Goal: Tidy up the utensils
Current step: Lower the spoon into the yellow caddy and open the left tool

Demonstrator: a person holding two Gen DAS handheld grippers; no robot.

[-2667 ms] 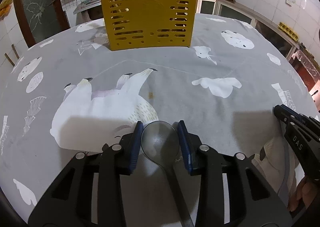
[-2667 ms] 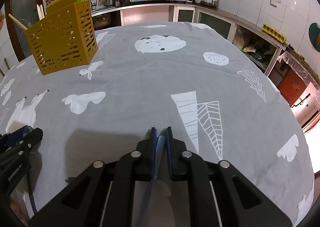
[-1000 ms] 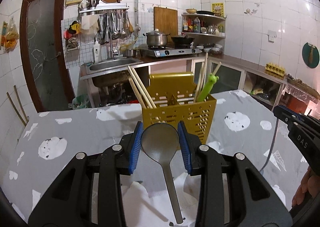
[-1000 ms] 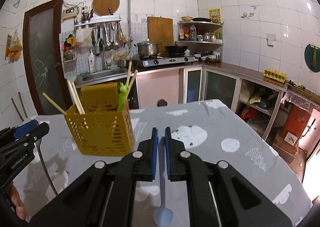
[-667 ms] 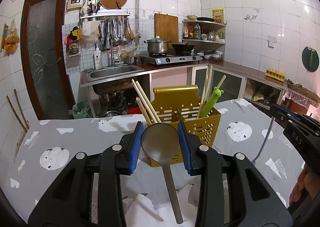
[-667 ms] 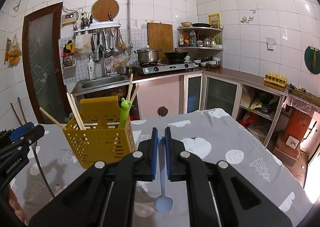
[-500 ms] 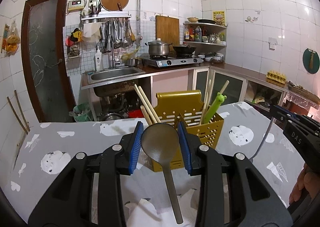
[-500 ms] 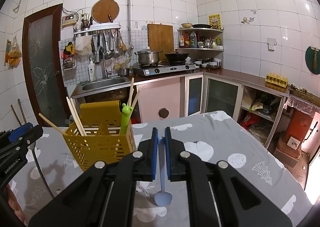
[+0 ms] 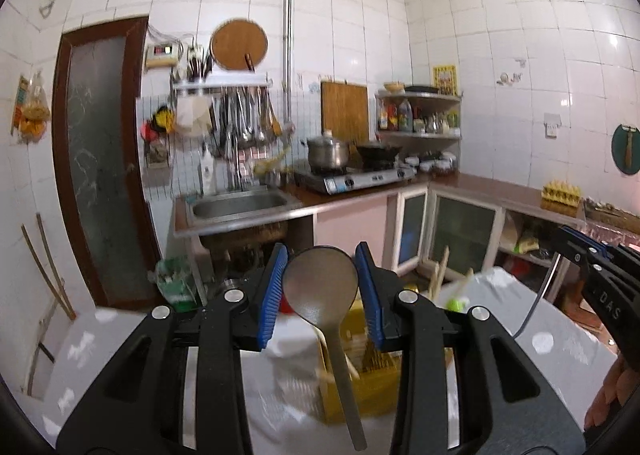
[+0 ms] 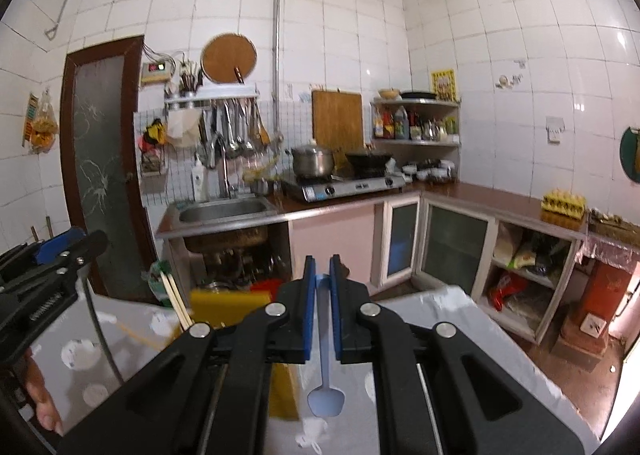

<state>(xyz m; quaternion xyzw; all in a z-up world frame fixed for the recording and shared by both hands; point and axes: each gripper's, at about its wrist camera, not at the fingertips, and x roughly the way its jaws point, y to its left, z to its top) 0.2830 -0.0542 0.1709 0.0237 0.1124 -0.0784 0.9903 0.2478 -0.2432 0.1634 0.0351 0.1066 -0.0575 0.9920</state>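
Note:
My left gripper [image 9: 320, 287] is shut on the bowl of a metal spoon [image 9: 322, 287], whose handle hangs down over the yellow slotted utensil holder [image 9: 372, 383] below. My right gripper [image 10: 320, 291] is shut on the handle of a pale blue plastic spoon [image 10: 325, 401], bowl end hanging down. The holder also shows in the right wrist view [image 10: 230, 305] at lower left, with wooden chopsticks [image 10: 176, 301] standing in it. Both grippers are raised high above the grey patterned tablecloth [image 10: 460, 355]. The other gripper shows at each view's edge.
Behind the table are a sink [image 9: 240, 207], a stove with a pot [image 9: 326, 153], hanging kitchen tools [image 9: 240, 123], cabinets [image 9: 460, 231] and a brown door [image 9: 100, 159]. More chopsticks and a green utensil [image 9: 454, 301] stand in the holder.
Both grippers have lifted further and tilted up with their spoons, so the holder and table dropped low in view. Grips unchanged.

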